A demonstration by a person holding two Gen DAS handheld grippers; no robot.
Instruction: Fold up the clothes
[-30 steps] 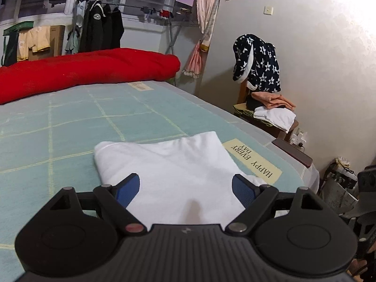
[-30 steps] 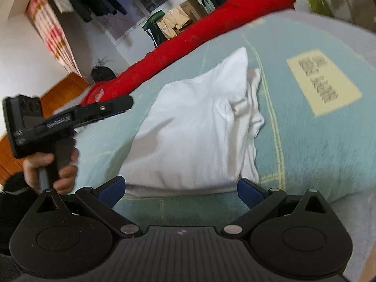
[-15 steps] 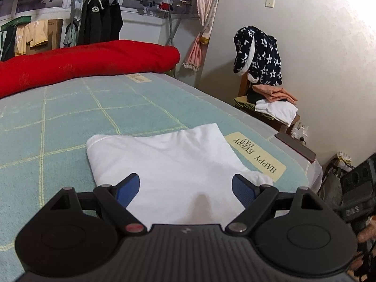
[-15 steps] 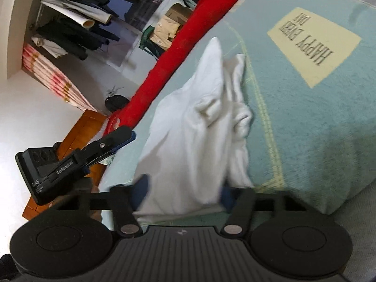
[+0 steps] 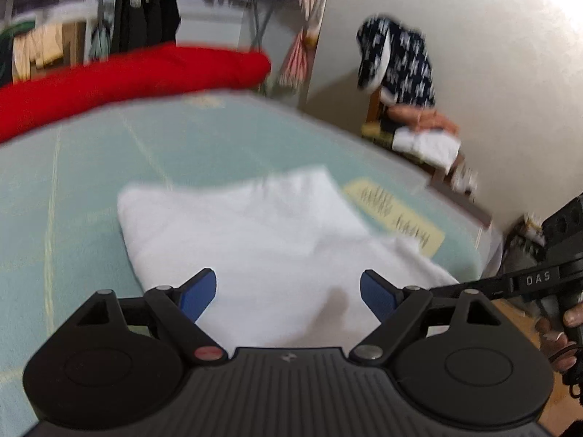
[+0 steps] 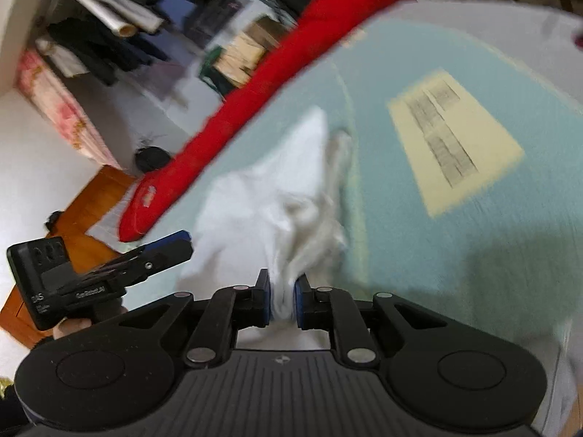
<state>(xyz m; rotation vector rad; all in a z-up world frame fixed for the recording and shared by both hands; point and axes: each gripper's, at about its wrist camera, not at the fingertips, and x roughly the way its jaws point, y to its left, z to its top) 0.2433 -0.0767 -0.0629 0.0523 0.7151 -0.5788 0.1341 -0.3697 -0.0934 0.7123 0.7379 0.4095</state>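
A folded white garment (image 5: 255, 240) lies on the pale green bed (image 5: 91, 189), near its front right corner. My left gripper (image 5: 288, 287) hovers open over the garment's near edge, blue pads wide apart with only flat cloth below them. In the right wrist view my right gripper (image 6: 282, 298) is closing its jaws. Both pads press on a bunched fold of the white garment (image 6: 269, 200) at its near edge. The left gripper (image 6: 175, 242) shows side-on at the left of that view. Both views are blurred by motion.
A long red bolster (image 5: 127, 80) lies across the far side of the bed. A yellow printed label (image 5: 397, 215) sits on the bedcover right of the garment. A chair (image 5: 419, 134) piled with clothes stands by the wall. A hand (image 5: 561, 331) grips the right tool's handle.
My right gripper went from wide open to pinched on the garment's near edge, bunching the cloth. The left gripper stayed open and dipped slightly toward the garment.
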